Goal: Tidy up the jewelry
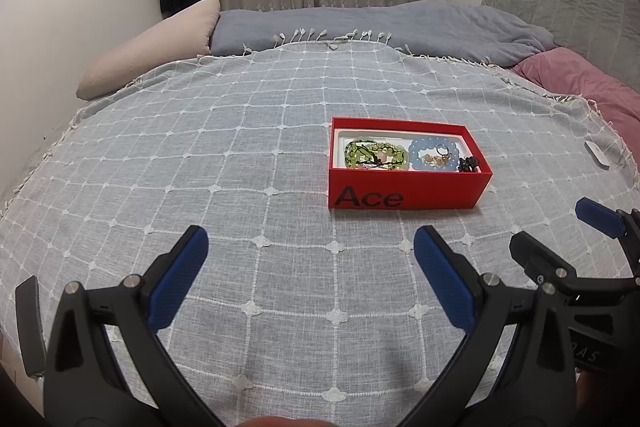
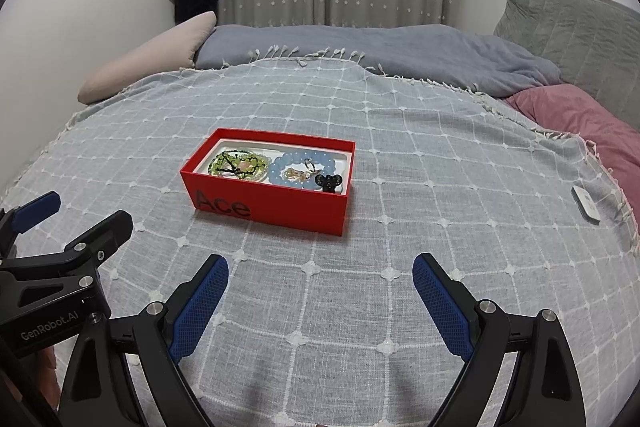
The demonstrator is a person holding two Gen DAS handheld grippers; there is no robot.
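Observation:
A red box marked "Ace" (image 1: 408, 193) (image 2: 268, 213) sits on the grey checked bedspread. Inside lie a green bead bracelet (image 1: 376, 155) (image 2: 238, 165), a light blue bead bracelet (image 1: 434, 155) (image 2: 300, 169) with a small ring and gold piece in its middle, and a small black ornament (image 1: 469, 163) (image 2: 329, 182). My left gripper (image 1: 310, 247) is open and empty, near and left of the box. My right gripper (image 2: 320, 275) is open and empty, in front of the box. Each gripper shows at the edge of the other's view.
A small white device (image 1: 597, 155) (image 2: 586, 205) lies near the bedspread's right edge. A beige pillow (image 1: 152, 47), a blue-grey blanket (image 1: 380, 27), a pink cover (image 2: 580, 119) and a grey cushion (image 2: 572, 31) lie at the back.

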